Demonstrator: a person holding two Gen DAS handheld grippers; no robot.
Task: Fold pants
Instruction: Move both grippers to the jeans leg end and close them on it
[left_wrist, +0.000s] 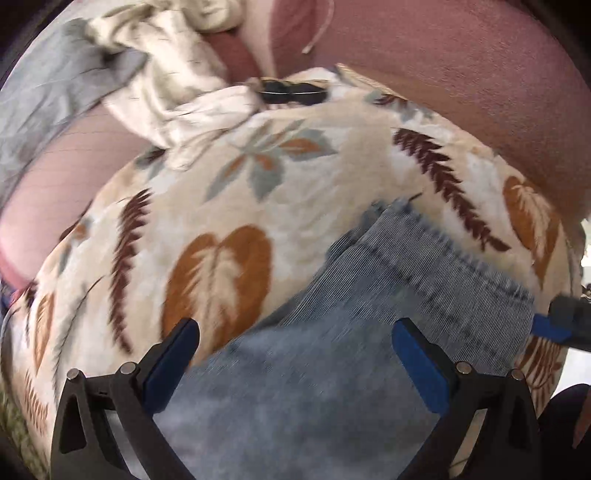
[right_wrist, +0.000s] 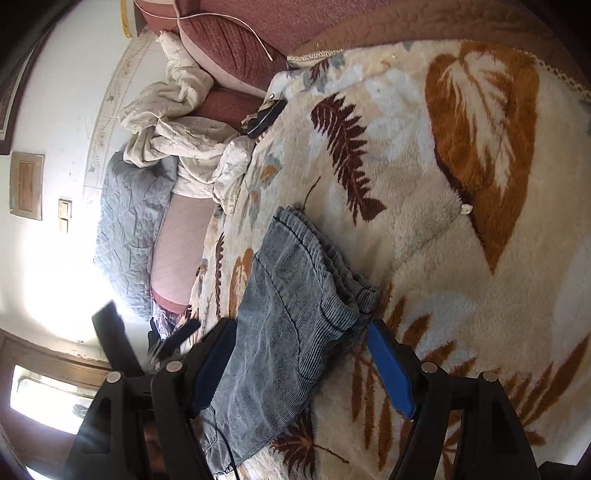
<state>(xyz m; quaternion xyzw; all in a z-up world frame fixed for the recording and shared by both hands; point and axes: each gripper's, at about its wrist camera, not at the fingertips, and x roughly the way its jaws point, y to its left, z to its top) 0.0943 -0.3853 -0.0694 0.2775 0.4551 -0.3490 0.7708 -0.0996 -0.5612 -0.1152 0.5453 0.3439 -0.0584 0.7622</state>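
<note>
Left wrist view shows your left gripper (left_wrist: 295, 354) hanging over the pants (left_wrist: 332, 350), its blue pads (left_wrist: 171, 365) spread wide with nothing pinched between them; the denim lies flat below, blurred. The pants rest on a leaf-print blanket (left_wrist: 258, 177), their hemmed leg end pointing up and right in this view. At the right edge, a tip of your right gripper (left_wrist: 554, 326) pokes in just beside the hem.

In the right wrist view your right gripper (right_wrist: 301, 363) is likewise released, jaws wide, straddling the pants (right_wrist: 288, 314) without pressing them. The pants lie in a long strip on the blanket (right_wrist: 424, 184), layered edges stacked on the side by the bright blue pad (right_wrist: 389, 369). Beyond lie a crumpled sheet (right_wrist: 177, 140), a grey quilt (right_wrist: 133, 225) and a small dark thing (right_wrist: 266, 116) at the blanket's far edge
</note>
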